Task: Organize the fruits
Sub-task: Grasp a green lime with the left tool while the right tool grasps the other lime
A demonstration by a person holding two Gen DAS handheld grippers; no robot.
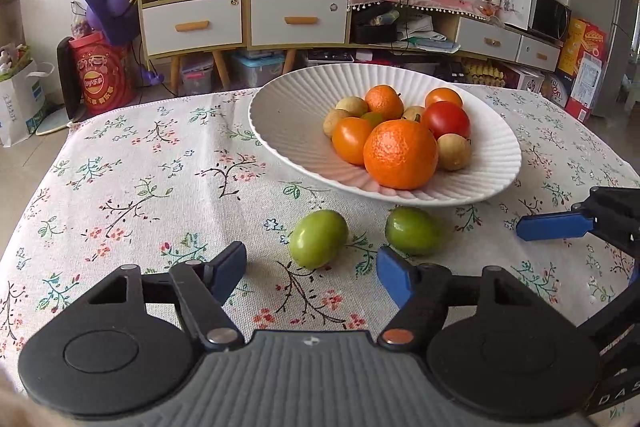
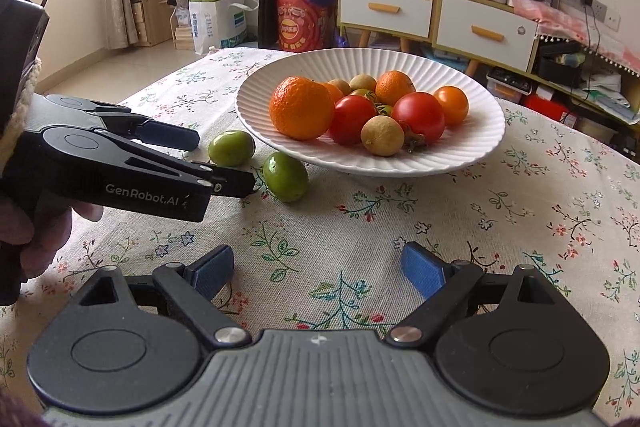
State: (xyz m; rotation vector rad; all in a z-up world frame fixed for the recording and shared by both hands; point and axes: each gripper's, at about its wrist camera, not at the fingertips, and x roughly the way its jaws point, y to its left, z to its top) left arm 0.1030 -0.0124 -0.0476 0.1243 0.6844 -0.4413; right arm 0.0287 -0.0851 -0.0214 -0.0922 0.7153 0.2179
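A white ribbed bowl [image 1: 288, 115] [image 2: 472, 143] holds oranges, red and orange tomatoes and small tan fruits. Two green fruits lie on the floral cloth just in front of it: one on the left [image 1: 319, 238] [image 2: 231, 147] and one on the right [image 1: 413, 230] [image 2: 285, 176]. My left gripper [image 1: 312, 273] is open and empty, its blue pads just short of the two green fruits; it also shows in the right wrist view [image 2: 224, 163]. My right gripper [image 2: 318, 273] is open and empty over the cloth, its fingertip [image 1: 554, 226] showing in the left wrist view.
The table with the floral cloth [image 1: 160, 195] ends behind the bowl. Beyond it stand a cabinet with drawers [image 1: 240, 15], a red drum [image 1: 105, 75], a paper bag [image 2: 216, 19] and boxes on the floor.
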